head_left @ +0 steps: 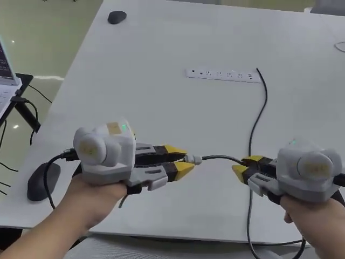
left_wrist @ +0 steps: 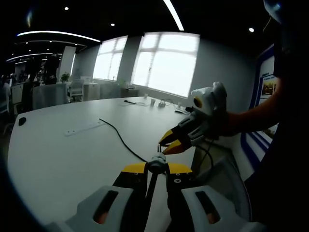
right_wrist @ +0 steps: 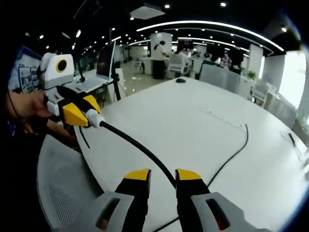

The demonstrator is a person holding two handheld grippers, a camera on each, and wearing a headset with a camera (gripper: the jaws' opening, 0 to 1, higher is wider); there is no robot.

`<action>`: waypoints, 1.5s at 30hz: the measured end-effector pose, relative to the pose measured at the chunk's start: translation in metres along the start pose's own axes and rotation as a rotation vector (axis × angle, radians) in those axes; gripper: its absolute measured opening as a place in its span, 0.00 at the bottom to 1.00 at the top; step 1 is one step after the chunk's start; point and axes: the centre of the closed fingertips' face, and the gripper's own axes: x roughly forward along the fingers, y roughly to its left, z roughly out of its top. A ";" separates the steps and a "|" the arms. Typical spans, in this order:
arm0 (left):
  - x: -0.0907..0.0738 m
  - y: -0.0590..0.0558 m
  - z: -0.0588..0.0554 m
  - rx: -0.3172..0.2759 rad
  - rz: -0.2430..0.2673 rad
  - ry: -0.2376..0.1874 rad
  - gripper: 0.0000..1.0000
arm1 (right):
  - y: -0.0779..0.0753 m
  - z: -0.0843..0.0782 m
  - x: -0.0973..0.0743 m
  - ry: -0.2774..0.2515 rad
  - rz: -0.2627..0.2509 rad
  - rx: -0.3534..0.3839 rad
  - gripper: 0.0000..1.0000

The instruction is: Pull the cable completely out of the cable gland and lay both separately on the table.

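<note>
"Yellow jaw tips on the left gripper (head_left: 182,162): how do they stand?"

"Pressed together on the cable gland (head_left: 194,159), which pokes out past the tips towards 3 o'clock in the head view. That gripper sits at about 7 o'clock there."

"And the right gripper (head_left: 245,165)?"

"At about 4 o'clock, pointing towards 9. Its jaws pinch the black cable (head_left: 221,157). In the right gripper view the cable passes between the two tips and runs off towards 10 o'clock to the gland."

"So where is the cable relative to the gland?"

"One end goes into the gland. A short stretch spans the two grippers, which are near each other, tip facing tip. Both things are held above the near edge of the white table (head_left: 161,102)."

"What lies on the table?"

"A white power strip (head_left: 223,74) at about 12 o'clock, and a black cord (head_left: 261,116) running from its 3 o'clock end towards 5 o'clock, passing under the right gripper. A dark mouse (head_left: 117,17) lies at 11 o'clock by the far edge, and a second mouse (head_left: 36,182) at 8 o'clock."
</note>
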 end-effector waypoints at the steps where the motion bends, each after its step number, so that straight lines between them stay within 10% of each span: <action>1: 0.000 -0.001 0.000 0.002 -0.004 0.002 0.14 | 0.008 0.011 -0.004 -0.026 0.019 -0.082 0.21; 5: 0.001 -0.005 0.002 0.003 -0.022 0.004 0.15 | 0.040 0.040 -0.013 -0.054 0.069 -0.380 0.23; 9: 0.003 -0.006 0.003 0.004 -0.030 0.012 0.15 | 0.059 0.053 -0.010 -0.065 0.076 -0.489 0.20; 21: 0.008 -0.005 0.001 0.006 -0.038 0.030 0.15 | 0.060 0.046 0.002 -0.025 0.097 -0.582 0.08; 45: 0.013 -0.006 0.002 0.025 -0.035 0.039 0.14 | 0.033 0.027 0.003 -0.012 0.098 -0.238 0.03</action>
